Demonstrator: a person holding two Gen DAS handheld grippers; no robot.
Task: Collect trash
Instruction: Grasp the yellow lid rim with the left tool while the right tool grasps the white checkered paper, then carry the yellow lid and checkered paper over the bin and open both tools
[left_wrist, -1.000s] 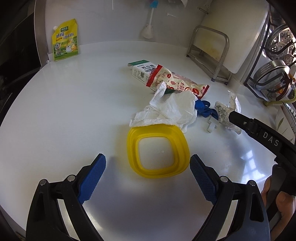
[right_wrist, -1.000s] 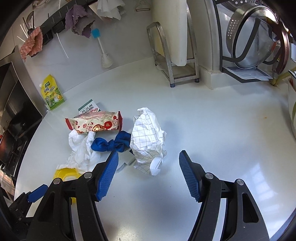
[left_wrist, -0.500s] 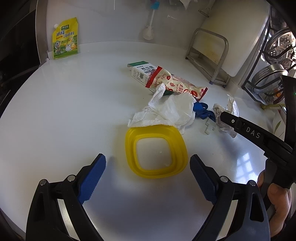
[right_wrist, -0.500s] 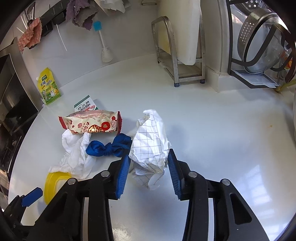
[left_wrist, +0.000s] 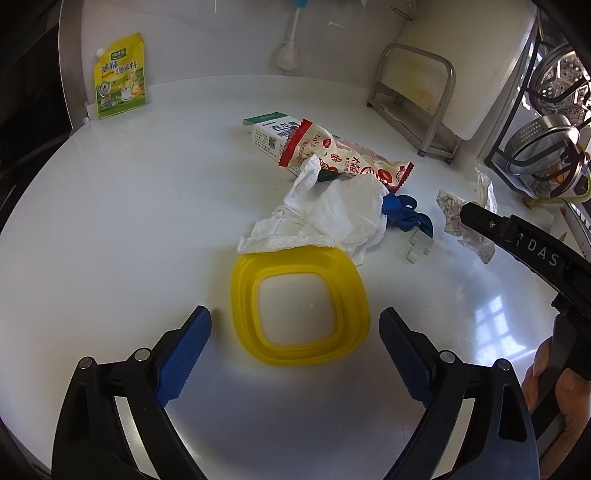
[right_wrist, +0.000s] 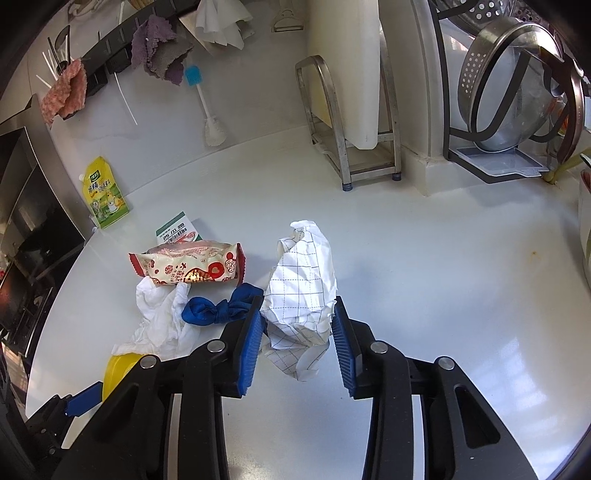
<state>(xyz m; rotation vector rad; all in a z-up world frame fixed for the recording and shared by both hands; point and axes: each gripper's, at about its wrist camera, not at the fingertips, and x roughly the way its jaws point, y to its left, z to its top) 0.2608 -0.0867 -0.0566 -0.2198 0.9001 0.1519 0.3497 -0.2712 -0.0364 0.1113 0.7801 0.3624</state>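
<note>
Blue-padded, the right tool (right_wrist: 298, 332) pinches the crumpled grid paper (right_wrist: 303, 284) by its near end, pads against both flanks; the wad's long axis runs away from the tool toward the metal rack (right_wrist: 351, 147). The left tool (left_wrist: 295, 354) is spread wide, with the yellow lid (left_wrist: 300, 310) flat on the white counter (left_wrist: 129, 229) between its pads, untouched. Just left of the grid paper lies a knotted blue cloth (right_wrist: 221, 310), touching white tissue (right_wrist: 159, 317). Beyond these, a red-and-cream snack wrapper (right_wrist: 188, 269) lies crosswise over a small carton (right_wrist: 175, 230). Farther left stands a yellow pouch (right_wrist: 105, 197).
</note>
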